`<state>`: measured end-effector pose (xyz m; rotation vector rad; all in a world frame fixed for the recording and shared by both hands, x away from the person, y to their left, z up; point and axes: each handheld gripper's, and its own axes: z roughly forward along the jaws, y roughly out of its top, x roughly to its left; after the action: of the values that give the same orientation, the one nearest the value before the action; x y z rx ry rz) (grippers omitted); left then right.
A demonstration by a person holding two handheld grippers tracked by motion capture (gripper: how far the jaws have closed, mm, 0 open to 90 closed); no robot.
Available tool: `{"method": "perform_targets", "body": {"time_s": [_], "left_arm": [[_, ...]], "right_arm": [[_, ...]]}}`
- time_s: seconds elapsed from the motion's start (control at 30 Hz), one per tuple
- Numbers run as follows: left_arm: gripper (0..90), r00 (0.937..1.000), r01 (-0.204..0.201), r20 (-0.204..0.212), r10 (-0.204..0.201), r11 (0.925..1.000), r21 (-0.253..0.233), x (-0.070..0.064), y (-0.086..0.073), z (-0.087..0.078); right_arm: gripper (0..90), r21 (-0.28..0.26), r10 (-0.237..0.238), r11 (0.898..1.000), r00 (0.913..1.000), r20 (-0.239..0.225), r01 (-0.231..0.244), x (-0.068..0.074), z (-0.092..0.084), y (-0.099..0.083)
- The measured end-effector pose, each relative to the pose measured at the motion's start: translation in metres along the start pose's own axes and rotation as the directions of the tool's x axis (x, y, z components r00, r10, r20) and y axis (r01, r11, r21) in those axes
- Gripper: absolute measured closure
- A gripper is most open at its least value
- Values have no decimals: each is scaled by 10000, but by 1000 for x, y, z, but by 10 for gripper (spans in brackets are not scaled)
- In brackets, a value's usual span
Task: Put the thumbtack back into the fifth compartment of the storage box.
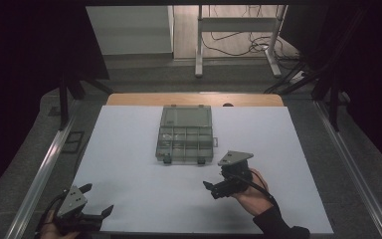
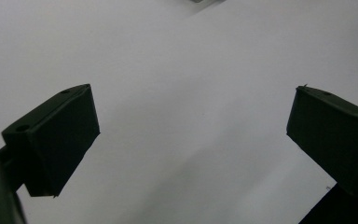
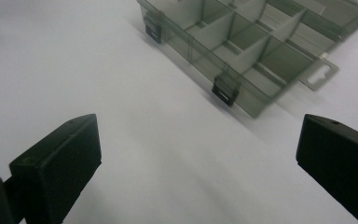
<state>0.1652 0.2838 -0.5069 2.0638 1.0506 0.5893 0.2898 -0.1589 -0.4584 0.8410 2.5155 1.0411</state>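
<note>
organizer box (image 3: 242,51): far end cut off | left hand (image 1: 54,230): cropped

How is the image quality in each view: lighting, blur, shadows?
High view: dark surround, white sheet evenly lit, organizer box sharp. Right gripper view: box slightly smeared by motion blur, soft shadow beneath it. Left gripper view: sheet featureless, dim toward the bottom.
</note>
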Motion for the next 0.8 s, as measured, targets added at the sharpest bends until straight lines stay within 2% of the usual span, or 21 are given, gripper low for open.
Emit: {"method": "perform_targets", "body": {"time_s": [0.57,0.7,0.8], "left_arm": [[25,10000,85,12,-85,10000,-21,1,0,0],[25,9999,107,13,-107,9999,-43,1,0,0],[25,9999,117,32,-117,9999,-50,1,0,0]], "right_arm": [[4,-322,891,9957,9936,694,-870,-11,-43,-50],[0,-332,1019,9945,9909,885,-993,-11,-50,-61],[0,-380,1330,9908,9855,1050,-1297,-11,-56,-69]]}}
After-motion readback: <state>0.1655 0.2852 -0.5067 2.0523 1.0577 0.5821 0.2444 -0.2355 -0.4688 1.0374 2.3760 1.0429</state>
